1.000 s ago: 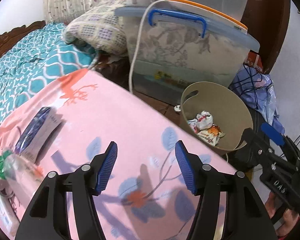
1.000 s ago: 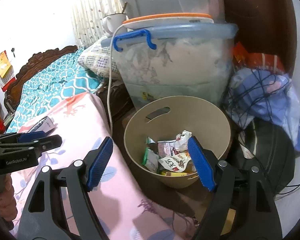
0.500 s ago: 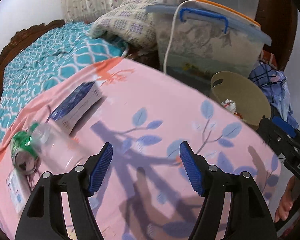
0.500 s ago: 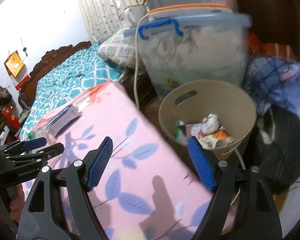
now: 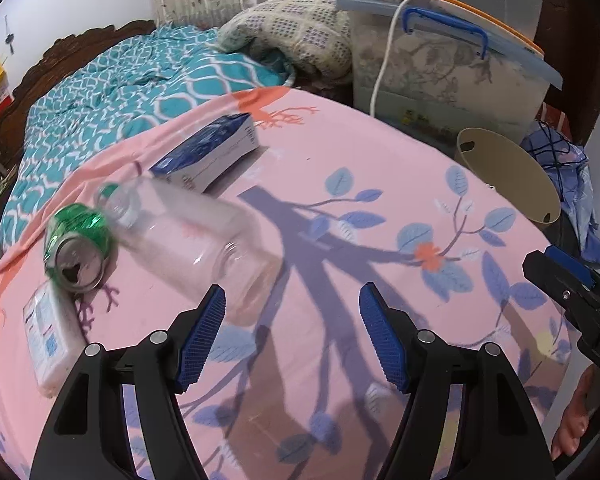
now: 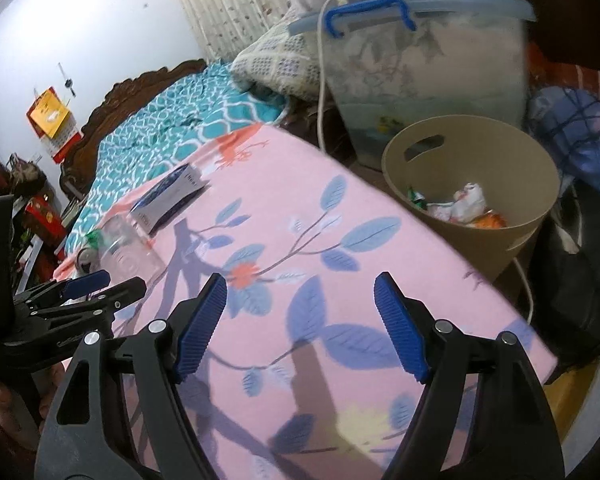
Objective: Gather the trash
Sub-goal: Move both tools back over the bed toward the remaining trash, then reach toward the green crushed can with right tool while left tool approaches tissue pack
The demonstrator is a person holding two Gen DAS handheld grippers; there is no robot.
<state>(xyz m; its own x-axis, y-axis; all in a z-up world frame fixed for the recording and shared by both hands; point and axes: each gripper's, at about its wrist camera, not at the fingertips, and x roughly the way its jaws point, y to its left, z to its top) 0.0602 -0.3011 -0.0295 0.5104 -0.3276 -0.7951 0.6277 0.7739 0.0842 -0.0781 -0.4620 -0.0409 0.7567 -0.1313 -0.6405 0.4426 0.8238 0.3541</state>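
Pink sheet [image 5: 340, 152] carried the trash: bottle [image 5: 196, 240], can [image 5: 78, 246], box [image 5: 210, 152], lying flat within reach. Bin [image 6: 472, 184] stood beside the bed for drops. Left gripper [image 5: 292, 334] and right gripper [image 6: 300, 324] were held apart, empty, presumably for approach.

clear bottle [image 5: 192, 248] motion-blurred, bin [image 5: 508, 176] contents hidden

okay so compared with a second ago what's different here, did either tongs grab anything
Neither grabbed anything. Both views swung from the tan bin toward the pink sheet. The left tongs now hang near the clear bottle, with the green can and blue box beyond. The right tongs are open over bare sheet. The trash and bin lie as before.
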